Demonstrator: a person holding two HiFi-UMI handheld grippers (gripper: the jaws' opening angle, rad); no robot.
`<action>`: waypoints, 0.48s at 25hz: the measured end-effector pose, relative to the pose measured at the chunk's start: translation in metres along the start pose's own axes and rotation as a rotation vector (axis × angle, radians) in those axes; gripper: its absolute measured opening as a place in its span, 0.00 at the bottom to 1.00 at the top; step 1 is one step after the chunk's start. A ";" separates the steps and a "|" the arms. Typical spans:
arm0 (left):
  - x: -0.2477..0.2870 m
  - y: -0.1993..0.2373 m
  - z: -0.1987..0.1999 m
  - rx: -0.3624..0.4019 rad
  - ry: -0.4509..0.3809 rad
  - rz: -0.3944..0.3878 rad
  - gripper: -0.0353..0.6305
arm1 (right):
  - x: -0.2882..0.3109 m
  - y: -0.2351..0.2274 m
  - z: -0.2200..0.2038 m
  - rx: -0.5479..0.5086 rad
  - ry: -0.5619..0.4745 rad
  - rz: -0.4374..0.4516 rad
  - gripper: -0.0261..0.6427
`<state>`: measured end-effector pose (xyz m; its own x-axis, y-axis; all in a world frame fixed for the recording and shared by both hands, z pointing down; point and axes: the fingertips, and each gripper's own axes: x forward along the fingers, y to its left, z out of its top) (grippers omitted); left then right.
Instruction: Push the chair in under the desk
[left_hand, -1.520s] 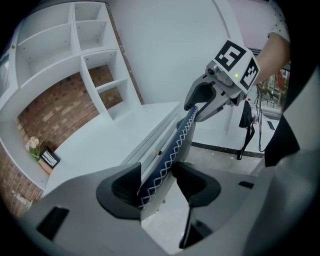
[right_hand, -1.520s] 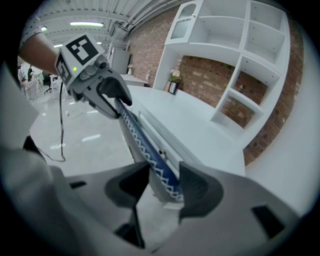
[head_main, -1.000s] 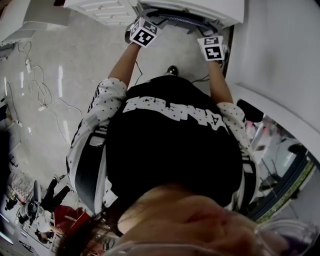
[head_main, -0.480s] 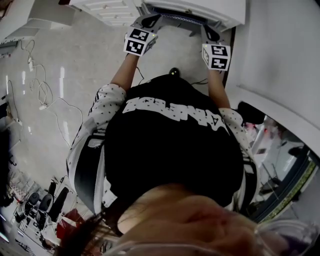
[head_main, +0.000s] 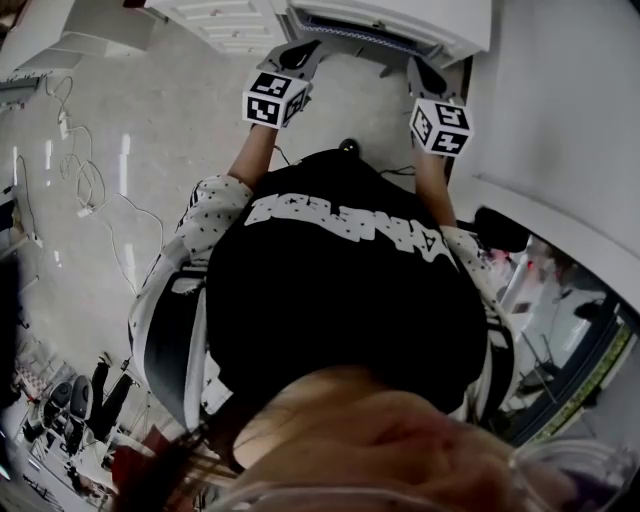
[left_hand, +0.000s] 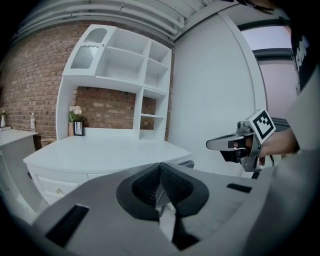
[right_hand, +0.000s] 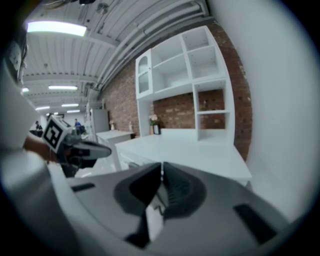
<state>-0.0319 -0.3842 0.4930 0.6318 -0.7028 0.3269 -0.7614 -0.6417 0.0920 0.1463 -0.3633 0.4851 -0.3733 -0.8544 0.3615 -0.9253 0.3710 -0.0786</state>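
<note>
The chair's dark mesh back (head_main: 358, 34) shows at the top of the head view, tucked in at the white desk's (head_main: 400, 14) front edge. My left gripper (head_main: 301, 52) and right gripper (head_main: 421, 74) hang just short of that back, apart from it. In the left gripper view the left gripper (left_hand: 160, 181) is shut, pads together on nothing, with a strip of mesh (left_hand: 186, 163) beyond it. The right gripper (right_hand: 161, 186) has just been closing and is shut on nothing too. Each gripper sees the other: the right gripper (left_hand: 220, 145) and the left gripper (right_hand: 97, 149).
A white shelf unit (left_hand: 125, 75) stands on the desk top (left_hand: 100, 155) against a brick wall. A white wall (head_main: 560, 100) runs close along the right. Loose cables (head_main: 85, 190) lie on the pale floor at the left. My black shirt fills the head view's middle.
Both grippers have drawn back from the chair's back toward me and risen, their marker cubes rolling. The chair and desk have kept their place.
</note>
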 end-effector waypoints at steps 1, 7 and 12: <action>-0.002 0.001 -0.001 -0.011 -0.004 0.001 0.11 | -0.001 0.001 0.001 0.003 -0.007 0.001 0.09; -0.014 -0.002 0.012 -0.020 -0.042 0.001 0.11 | -0.015 0.000 0.004 0.050 -0.045 0.005 0.09; -0.018 -0.014 0.029 0.007 -0.076 -0.018 0.11 | -0.022 0.002 0.015 0.054 -0.080 0.017 0.09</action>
<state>-0.0285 -0.3710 0.4587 0.6545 -0.7124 0.2530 -0.7492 -0.6561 0.0907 0.1514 -0.3485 0.4632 -0.3910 -0.8753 0.2845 -0.9203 0.3672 -0.1347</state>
